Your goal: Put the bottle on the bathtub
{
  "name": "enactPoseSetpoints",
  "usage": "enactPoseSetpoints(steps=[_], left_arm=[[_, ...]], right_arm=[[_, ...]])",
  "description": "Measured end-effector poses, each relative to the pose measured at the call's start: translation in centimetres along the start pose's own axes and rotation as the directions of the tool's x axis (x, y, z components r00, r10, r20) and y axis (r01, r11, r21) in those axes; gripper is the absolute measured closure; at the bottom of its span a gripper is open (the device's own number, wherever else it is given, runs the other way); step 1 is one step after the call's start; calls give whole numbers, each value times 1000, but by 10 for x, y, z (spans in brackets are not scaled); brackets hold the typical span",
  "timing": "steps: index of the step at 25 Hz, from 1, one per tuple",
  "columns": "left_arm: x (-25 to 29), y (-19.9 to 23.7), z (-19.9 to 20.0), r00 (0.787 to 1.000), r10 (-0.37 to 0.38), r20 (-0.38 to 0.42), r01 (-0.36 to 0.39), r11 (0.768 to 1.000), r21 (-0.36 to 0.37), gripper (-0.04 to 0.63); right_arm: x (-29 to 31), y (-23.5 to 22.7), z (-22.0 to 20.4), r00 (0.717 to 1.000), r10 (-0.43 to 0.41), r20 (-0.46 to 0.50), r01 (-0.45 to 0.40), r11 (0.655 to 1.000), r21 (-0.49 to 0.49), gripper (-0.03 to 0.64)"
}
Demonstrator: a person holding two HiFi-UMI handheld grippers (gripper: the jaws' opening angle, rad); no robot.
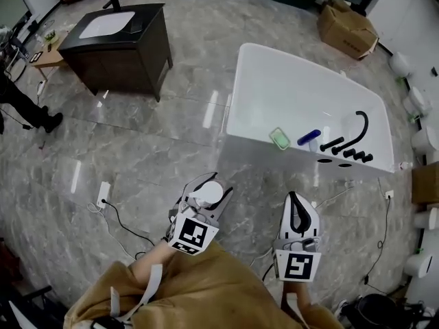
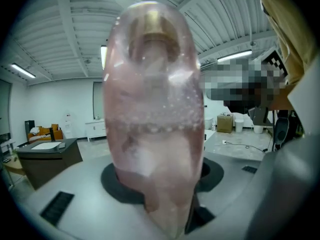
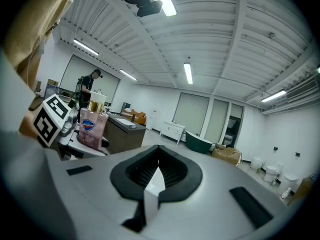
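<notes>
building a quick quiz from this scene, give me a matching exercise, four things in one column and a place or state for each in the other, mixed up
Column A
1. bottle
2. right claw
3. bathtub
4. cabinet

Column B
a. dark, at the upper left of the head view
b. shut, with nothing in it
c. gripped in the left claw
d. white, at the right of the head view

Pairs: 1-c, 2-b, 3-d, 4-a
</notes>
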State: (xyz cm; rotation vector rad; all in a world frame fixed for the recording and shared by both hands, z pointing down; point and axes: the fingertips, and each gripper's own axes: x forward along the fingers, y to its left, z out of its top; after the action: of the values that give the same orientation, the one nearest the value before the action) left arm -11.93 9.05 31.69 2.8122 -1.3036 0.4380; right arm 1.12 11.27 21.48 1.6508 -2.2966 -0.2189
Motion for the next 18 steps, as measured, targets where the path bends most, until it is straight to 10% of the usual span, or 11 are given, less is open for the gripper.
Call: enactPoseSetpoints(steps=[18], left_arm=[[73, 22, 22, 997, -74, -2, 74, 997, 5, 379]], right_arm=[[59, -59, -2, 995, -93, -20, 94, 995, 42, 612]])
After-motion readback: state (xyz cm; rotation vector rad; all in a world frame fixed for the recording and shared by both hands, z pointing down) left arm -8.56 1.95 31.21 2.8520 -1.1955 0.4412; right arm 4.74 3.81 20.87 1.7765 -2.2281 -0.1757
